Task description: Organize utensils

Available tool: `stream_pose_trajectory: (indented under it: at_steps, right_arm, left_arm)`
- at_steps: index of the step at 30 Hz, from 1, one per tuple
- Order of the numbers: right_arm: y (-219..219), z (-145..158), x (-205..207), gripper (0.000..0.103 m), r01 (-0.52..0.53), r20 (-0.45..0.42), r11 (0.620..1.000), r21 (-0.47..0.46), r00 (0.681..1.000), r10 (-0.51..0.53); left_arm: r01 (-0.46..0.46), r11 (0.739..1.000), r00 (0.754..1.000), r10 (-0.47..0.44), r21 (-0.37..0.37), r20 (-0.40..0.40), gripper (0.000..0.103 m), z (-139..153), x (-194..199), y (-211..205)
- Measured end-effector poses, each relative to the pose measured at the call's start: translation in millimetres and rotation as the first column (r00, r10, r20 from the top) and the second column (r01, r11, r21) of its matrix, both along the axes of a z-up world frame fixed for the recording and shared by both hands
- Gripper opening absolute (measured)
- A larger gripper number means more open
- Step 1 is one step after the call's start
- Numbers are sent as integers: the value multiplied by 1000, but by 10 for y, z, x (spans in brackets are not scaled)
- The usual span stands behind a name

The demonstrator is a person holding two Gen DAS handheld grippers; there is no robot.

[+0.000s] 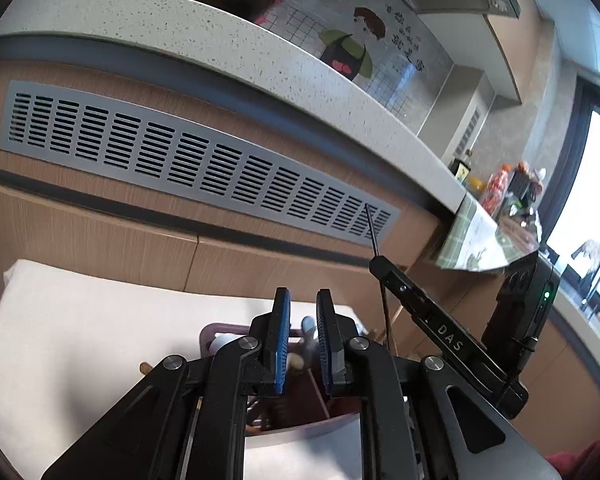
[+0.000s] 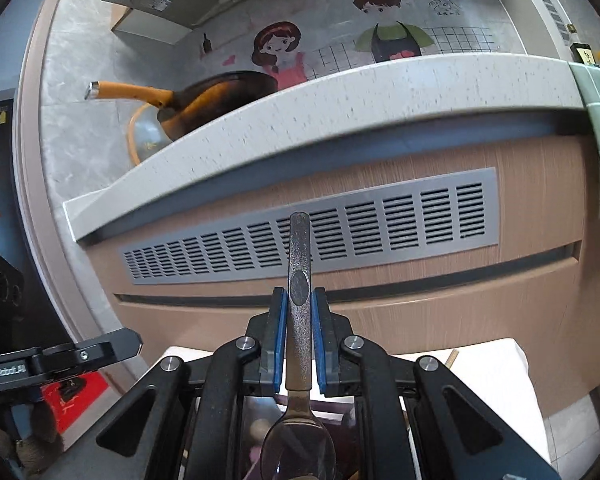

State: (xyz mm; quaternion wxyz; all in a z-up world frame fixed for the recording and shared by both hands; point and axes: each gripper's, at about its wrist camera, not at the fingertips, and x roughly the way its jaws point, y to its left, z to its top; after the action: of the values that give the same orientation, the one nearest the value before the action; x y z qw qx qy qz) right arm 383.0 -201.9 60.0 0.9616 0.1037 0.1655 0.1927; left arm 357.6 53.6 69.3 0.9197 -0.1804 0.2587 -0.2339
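My right gripper is shut on a speckled metal spoon. Its handle sticks out past the blue pads and its bowl lies close to the camera. From the left wrist view this gripper is a black arm on the right, with the spoon handle a thin dark line above it. My left gripper holds its blue pads a narrow gap apart with nothing between them. Below both sits a dark maroon utensil tray on a white tabletop, with several utensils inside, mostly hidden by the gripper frames.
Straight ahead is a wooden cabinet front with a grey vent grille under a speckled counter edge. An orange-handled pan sits on the counter. A green checked cloth hangs at right. A wooden stick lies on the tabletop.
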Motion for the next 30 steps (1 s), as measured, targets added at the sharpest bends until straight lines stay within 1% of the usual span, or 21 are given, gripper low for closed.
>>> stream_pose_trajectory:
  at_steps: [3,5,6,8,9,12,14,15,17,19,20,22,25,28,30]
  right_arm:
    - [22,-77,-12,11,18,34,999,-27,999,-17]
    - [16,-108,-29,11,30,51,999,-41,998,-28]
    - [12,-128,-45,12,36,57,998,-48,998,-34]
    - [-20,-139,-99,13,39,57,998,-49,998,-36]
    - [-43,-143,-135,13,41,53,998,-48,998,-38]
    - [-129,-117,-303,13,50,33,998,-40,998,-49]
    - [-192,-96,-468,14,63,19,997,-42,998,-62]
    - [-210,-93,-547,14,67,7,997,-47,998,-67]
    - [-228,-99,-733,16,63,-28,996,-69,998,-65]
    - [-218,-112,-942,21,34,-63,995,-90,997,-39]
    - [-214,-120,-1035,22,15,-78,995,-94,997,-22]
    - [-199,-139,-1261,23,-12,-104,994,-110,995,1]
    - [-164,-166,-1658,24,-26,-115,988,-150,993,8]
    - [-136,-204,-1997,24,-47,-144,984,-169,989,23]
    - [-92,-249,-2192,24,-55,-156,979,-198,988,24]
  left_arm:
    - [-26,999,999,25,28,22,25,-24,-62,-28]
    - [-38,998,999,37,41,26,34,-44,-105,-38]
    - [-47,997,999,45,53,28,36,-49,-133,-44]
    - [-65,995,997,63,71,36,43,-53,-195,-47]
    - [-73,994,997,70,79,39,44,-54,-228,-48]
    - [-108,989,994,106,99,29,52,-62,-357,-66]
    - [-144,981,990,143,126,18,60,-100,-492,-96]
    - [-165,975,986,165,149,12,62,-126,-571,-121]
    - [-215,954,976,219,209,5,65,-206,-784,-185]
    - [-245,934,967,253,259,3,67,-291,-994,-238]
    - [-258,925,964,267,279,7,68,-333,-1112,-257]
    - [-298,903,951,308,311,18,69,-398,-1311,-267]
    - [-353,869,930,366,347,28,69,-504,-1645,-261]
    - [-376,833,916,399,406,29,69,-582,-1958,-300]
    - [-380,820,915,400,429,44,69,-586,-2103,-347]
